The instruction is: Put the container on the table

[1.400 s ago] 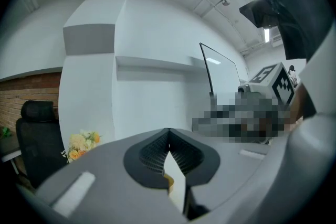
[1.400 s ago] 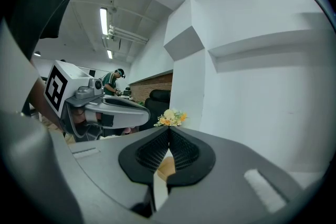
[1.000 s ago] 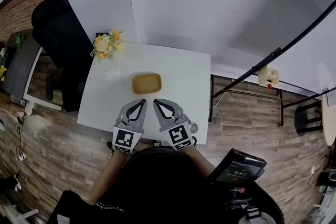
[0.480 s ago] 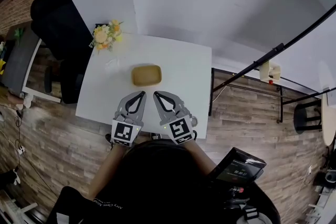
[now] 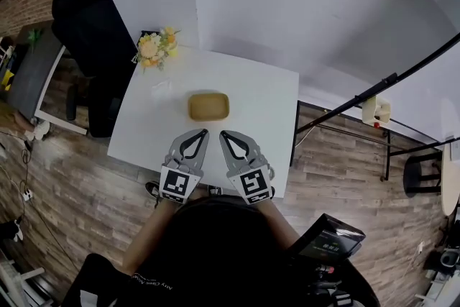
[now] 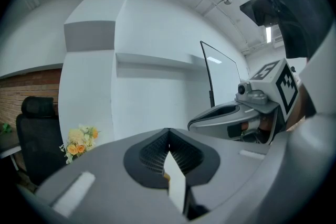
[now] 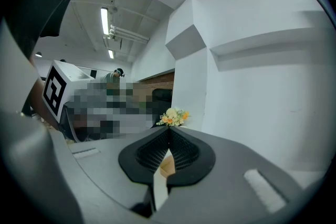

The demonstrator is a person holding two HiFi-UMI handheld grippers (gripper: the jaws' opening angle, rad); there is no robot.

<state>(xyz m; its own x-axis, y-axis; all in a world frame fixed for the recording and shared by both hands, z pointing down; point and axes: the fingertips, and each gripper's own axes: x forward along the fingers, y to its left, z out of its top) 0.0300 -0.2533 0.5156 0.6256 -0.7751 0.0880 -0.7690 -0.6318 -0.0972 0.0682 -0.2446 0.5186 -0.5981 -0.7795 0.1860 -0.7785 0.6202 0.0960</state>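
Head view, centre frame: container rests on table, so my left tongs and right tongs idle below it, clenched and empty.

No legible text found. The marker cube on the left tongs, and its twin on the right tongs, bear black-and-white square patterns only, no letters. Behind the tongs, pale print on the person's dark shirt is too small to read.
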